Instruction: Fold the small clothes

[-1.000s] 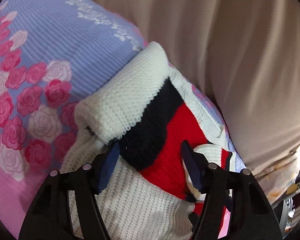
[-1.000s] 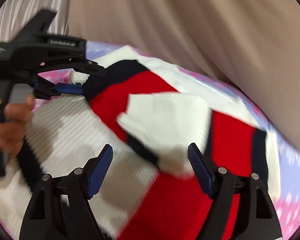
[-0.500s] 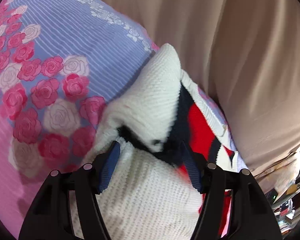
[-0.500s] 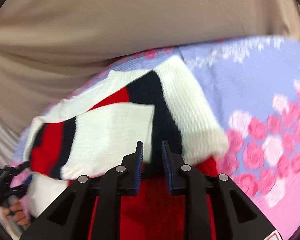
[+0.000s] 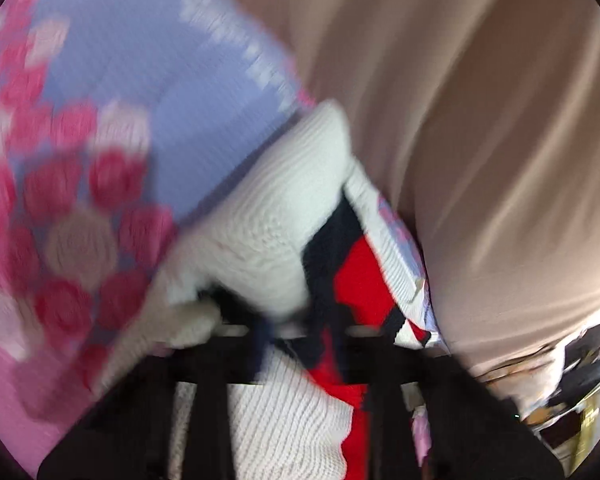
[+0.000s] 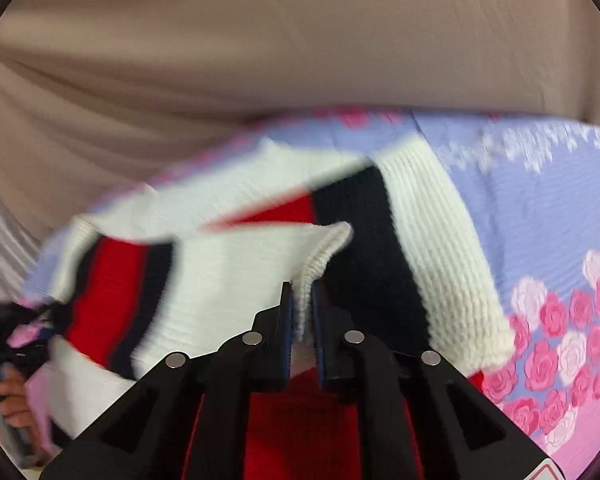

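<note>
A: What does the right wrist view give that the left one lacks?

B: A sharp look at the right gripper [image 6: 301, 312]: its blue pads stand nearly together, pinching the ribbed white edge of the chunky knitted sweater in white, red and navy blocks [image 6: 236, 276]. That sweater lies on the lilac-and-pink bedspread printed with roses [image 6: 540, 216], close to its far edge, where the beige draped curtain [image 6: 260, 40] hangs behind. At the left border a bare hand [image 6: 14, 400] grips a dark, blurred tool, likely the left gripper [image 6: 24, 334].

A: And the left wrist view?

B: It shows the sweater's thick white folded cuff [image 5: 276, 216] from the other side, with roses beyond it and some clutter at the lower right, too small to identify.

A: The left gripper's own state?

B: I cannot tell. The whole frame is smeared by motion; its black frame [image 5: 296, 360] melts into the knit, and the pads are lost.
</note>
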